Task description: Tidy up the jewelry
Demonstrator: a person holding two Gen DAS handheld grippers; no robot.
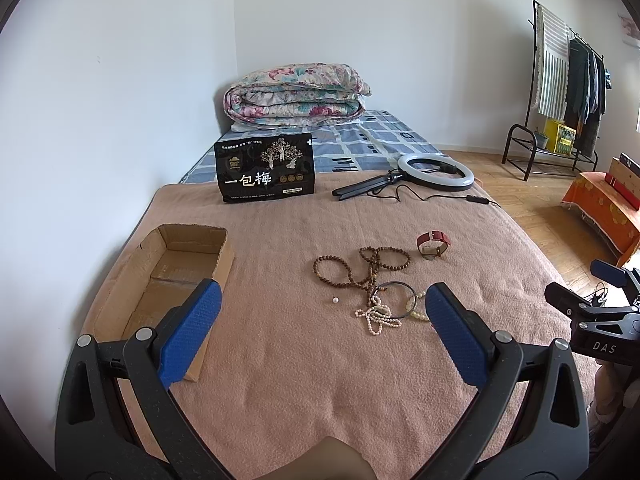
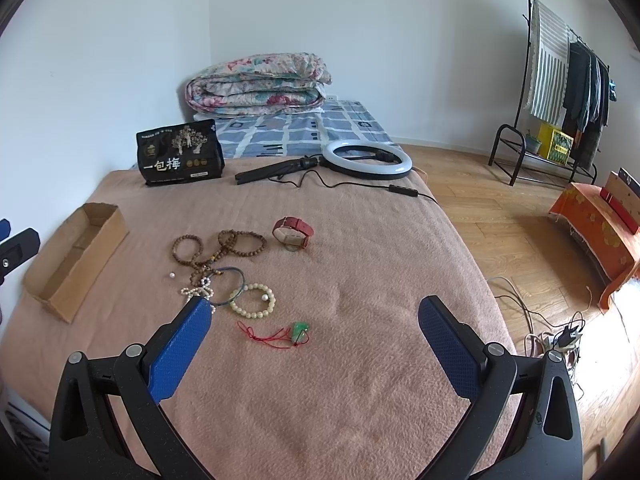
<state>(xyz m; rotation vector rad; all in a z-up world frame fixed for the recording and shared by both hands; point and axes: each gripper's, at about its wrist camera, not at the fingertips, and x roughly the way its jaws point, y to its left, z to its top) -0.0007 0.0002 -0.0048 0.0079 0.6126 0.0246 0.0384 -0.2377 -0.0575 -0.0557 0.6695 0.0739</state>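
Jewelry (image 2: 224,276) lies between cardboard box (image 1: 168,280) and ring light (image 1: 436,172); both grippers' fingers spread.

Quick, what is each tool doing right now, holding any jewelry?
Left tool: open, holding nothing.
Right tool: open, holding nothing.

Looked to be a home bedroom: bed (image 1: 360,360) with folded floral quilt (image 1: 296,94), clothes rack (image 1: 568,80) of hanging garments, wood flooring (image 2: 500,208).

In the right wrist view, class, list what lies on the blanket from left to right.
Cardboard box → loose pearl → cream bead bracelet → red watch → ring light.
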